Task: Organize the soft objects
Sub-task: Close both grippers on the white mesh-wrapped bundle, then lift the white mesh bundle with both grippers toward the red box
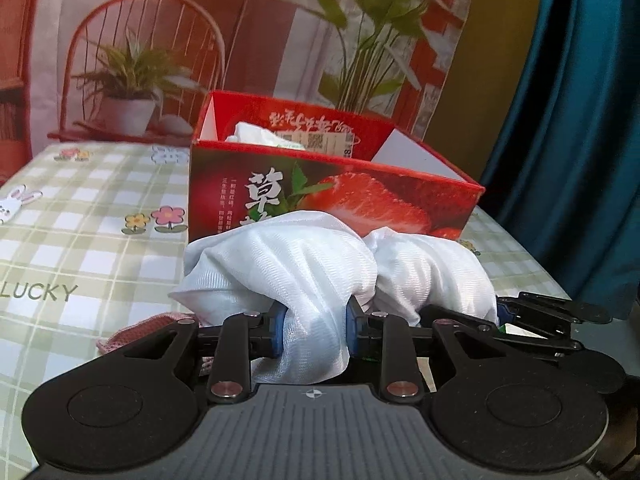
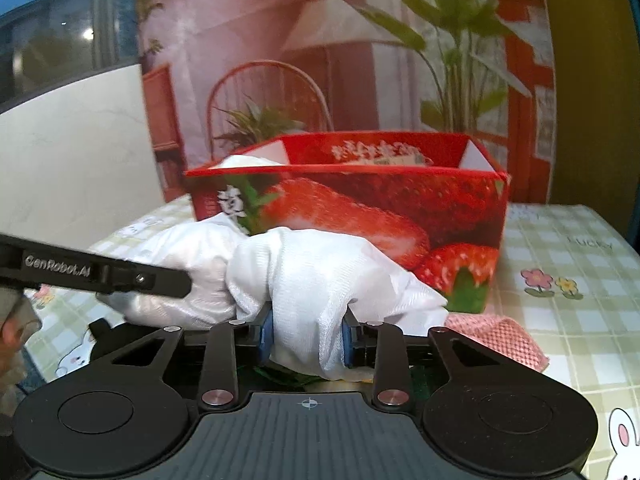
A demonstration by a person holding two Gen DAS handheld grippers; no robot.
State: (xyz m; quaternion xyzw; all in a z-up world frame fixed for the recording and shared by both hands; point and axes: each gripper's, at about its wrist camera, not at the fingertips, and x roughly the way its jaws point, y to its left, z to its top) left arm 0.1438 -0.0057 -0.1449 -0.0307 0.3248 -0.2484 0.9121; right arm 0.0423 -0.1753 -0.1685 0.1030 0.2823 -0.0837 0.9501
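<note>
- Between the blue pads of the left gripper [image 1: 316,330] sits a gathered fold of the white cloth [image 1: 304,264]; the jaws are clenched on it, pads pressing into the fabric
- the right gripper [image 2: 307,338] grasps the other end of the same white cloth [image 2: 320,280] in the same way, its jaws pinched on a bunched fold; in the left wrist view the right gripper [image 1: 532,320] shows at the cloth's right end
- the cloth hangs bundled between the two grippers, just in front of the red strawberry box [image 1: 340,192], above the table [image 1: 80,240] with its green checked cover
- inside the open box [image 2: 360,208] something white [image 1: 256,134] lies against the far wall
- a pink knitted cloth [image 2: 496,340] lies on the table, beneath the white bundle and near the box's front corner
</note>
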